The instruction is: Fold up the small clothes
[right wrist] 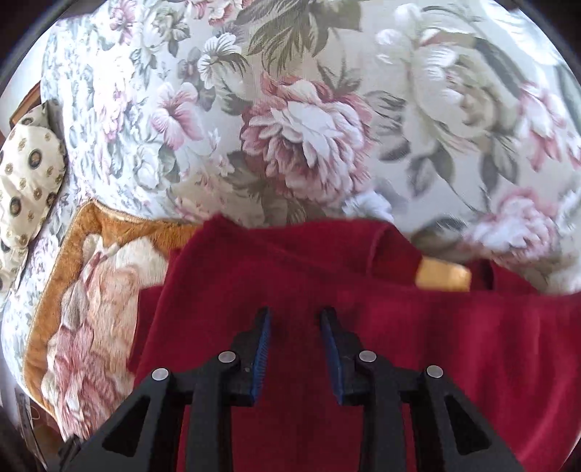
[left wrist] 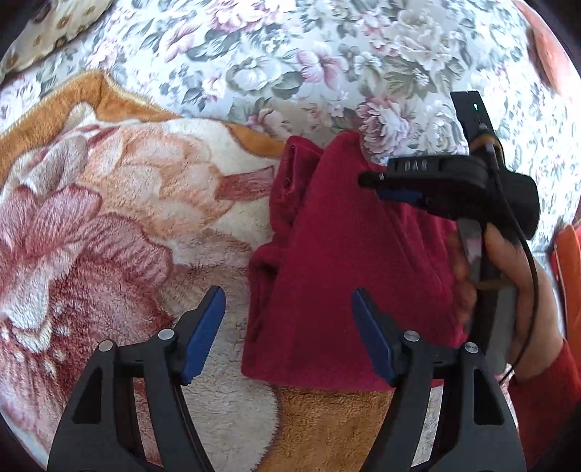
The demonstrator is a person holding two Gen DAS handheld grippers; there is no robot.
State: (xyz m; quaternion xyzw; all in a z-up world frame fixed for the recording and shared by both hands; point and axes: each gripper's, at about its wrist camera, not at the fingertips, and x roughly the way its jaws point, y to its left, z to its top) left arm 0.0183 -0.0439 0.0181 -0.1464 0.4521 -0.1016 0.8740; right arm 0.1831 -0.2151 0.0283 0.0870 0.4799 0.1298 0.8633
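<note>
A dark red fleece garment (left wrist: 337,261) lies partly folded on a plush blanket, one flap turned over toward the left. My left gripper (left wrist: 287,290) hovers over its near left edge with jaws wide open; the left pad is off the cloth and nothing is pinched. My right gripper (left wrist: 365,179) reaches in from the right over the garment's upper part, held by a hand (left wrist: 515,283). In the right wrist view the right gripper (right wrist: 296,314) stands just above the red garment (right wrist: 454,345) with a narrow gap between its blue pads and no cloth in that gap. A tan patch (right wrist: 443,277) shows at a fold.
The plush orange and cream flowered blanket (left wrist: 109,218) lies on a floral bedspread (left wrist: 290,54). A patterned pillow (left wrist: 47,32) sits at the far left corner. Orange-red fabric (left wrist: 566,261) is at the right edge. A red sleeve (left wrist: 544,392) covers the person's wrist.
</note>
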